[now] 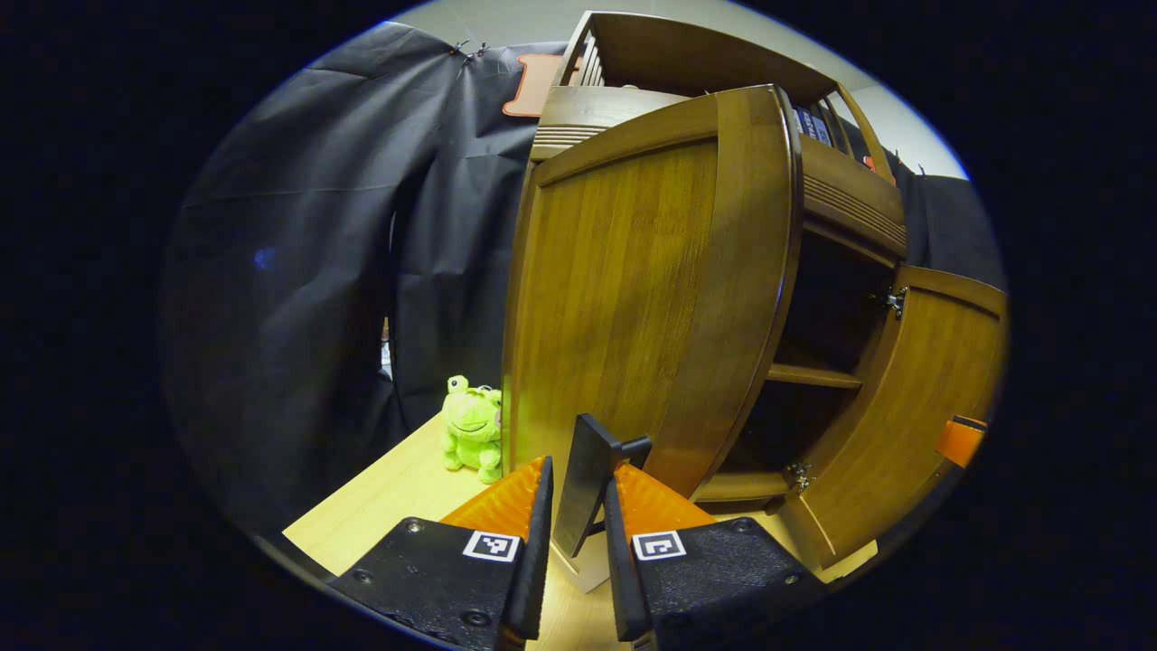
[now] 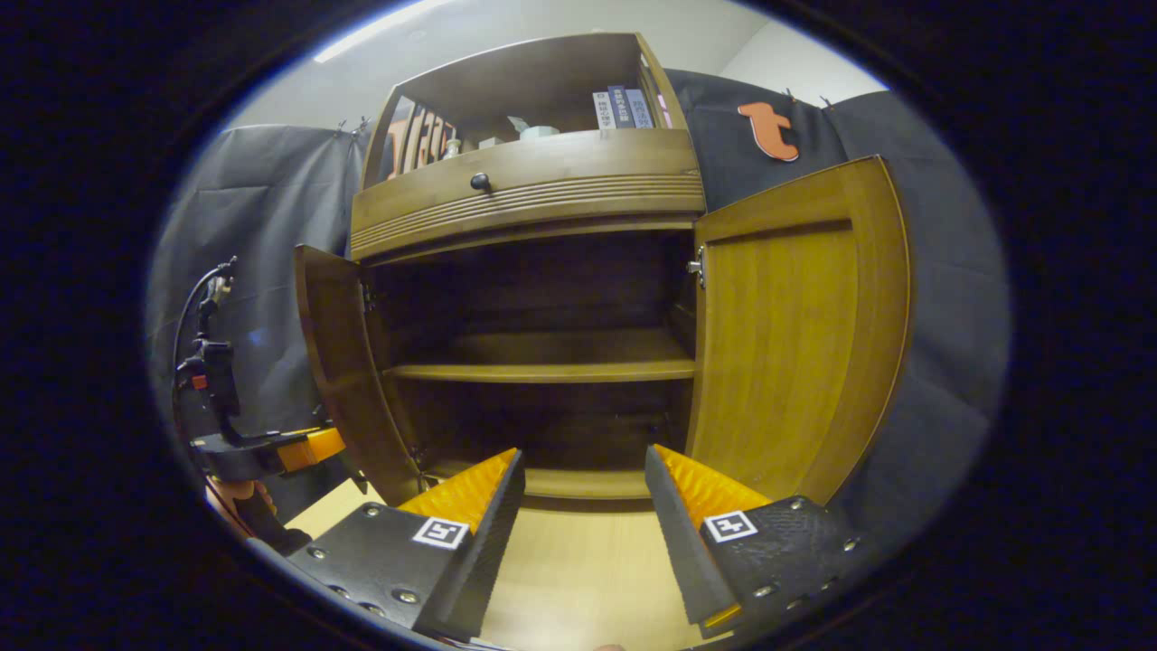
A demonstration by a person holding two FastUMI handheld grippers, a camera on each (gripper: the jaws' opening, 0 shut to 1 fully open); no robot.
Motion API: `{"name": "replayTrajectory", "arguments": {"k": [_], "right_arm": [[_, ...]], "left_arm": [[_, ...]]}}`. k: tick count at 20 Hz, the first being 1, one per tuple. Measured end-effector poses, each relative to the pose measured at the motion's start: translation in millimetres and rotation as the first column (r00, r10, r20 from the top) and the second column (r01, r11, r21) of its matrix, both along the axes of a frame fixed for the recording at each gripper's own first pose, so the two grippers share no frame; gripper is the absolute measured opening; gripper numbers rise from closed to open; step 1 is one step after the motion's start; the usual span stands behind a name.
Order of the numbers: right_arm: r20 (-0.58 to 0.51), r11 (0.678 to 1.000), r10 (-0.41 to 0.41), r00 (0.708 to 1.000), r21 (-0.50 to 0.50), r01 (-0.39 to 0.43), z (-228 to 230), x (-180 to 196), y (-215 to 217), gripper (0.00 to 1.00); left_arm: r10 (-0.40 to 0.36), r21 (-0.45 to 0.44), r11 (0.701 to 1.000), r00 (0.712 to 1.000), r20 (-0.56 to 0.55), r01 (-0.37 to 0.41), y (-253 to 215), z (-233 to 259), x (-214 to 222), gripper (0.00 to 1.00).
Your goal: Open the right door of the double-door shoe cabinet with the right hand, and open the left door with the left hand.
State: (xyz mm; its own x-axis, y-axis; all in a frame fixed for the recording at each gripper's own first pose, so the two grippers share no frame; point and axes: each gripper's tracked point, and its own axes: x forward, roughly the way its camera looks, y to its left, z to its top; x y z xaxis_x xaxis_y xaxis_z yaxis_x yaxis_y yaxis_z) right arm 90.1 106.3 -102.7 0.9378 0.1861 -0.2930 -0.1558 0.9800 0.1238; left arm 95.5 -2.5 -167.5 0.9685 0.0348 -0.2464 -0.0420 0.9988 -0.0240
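In the left gripper view, a green plush frog (image 1: 473, 423) sits at the far left on the pale wooden table (image 1: 389, 506), just beside the outer face of the cabinet's left door (image 1: 633, 298). That door stands swung wide open, its edge turned toward the camera. The left gripper (image 1: 578, 506) is at the door's lower edge with its fingers nearly closed on the dark handle (image 1: 587, 479) that sticks out from the door; both fingers appear to press against it. Each finger carries a small square black-and-white marker; no words can be read on them. Right of the door, the shoe cabinet (image 1: 850, 217) shows a dark interior with a shelf (image 1: 813, 375), and farther right the right door (image 1: 913, 416) hangs open on its hinges.

In the right gripper view, the left gripper (image 2: 312, 448) appears at the far left, at the outer side of the left door (image 2: 348, 371). The cabinet's interior lies straight ahead, with its shelf (image 2: 551, 369) across the middle and a drawer with a round dark knob (image 2: 480, 182) above. Books (image 2: 624, 107) stand in the top compartment; their spine lettering is too small to read. The right gripper (image 2: 583, 493) hangs wide open and empty in front of the opening, with the opened right door (image 2: 795, 334) just to its right, not touching it.
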Motion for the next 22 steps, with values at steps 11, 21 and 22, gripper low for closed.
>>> {"name": "replayTrajectory", "arguments": {"k": [11,21,22], "right_arm": [[-0.012,0.997,0.075,0.997,0.011,-0.075,-6,7,30,0.80],[-0.024,0.994,0.106,0.994,0.015,-0.105,-12,14,44,0.80],[-0.025,0.994,0.107,0.994,0.016,-0.107,-12,15,44,0.80]], "left_arm": [[0.092,0.017,0.996,0.995,-0.026,-0.091,45,-5,-14,0.34],[0.120,0.025,0.993,0.992,-0.030,-0.119,69,-5,-22,0.26],[0.119,0.027,0.993,0.992,-0.029,-0.118,70,-5,-22,0.26]]}}
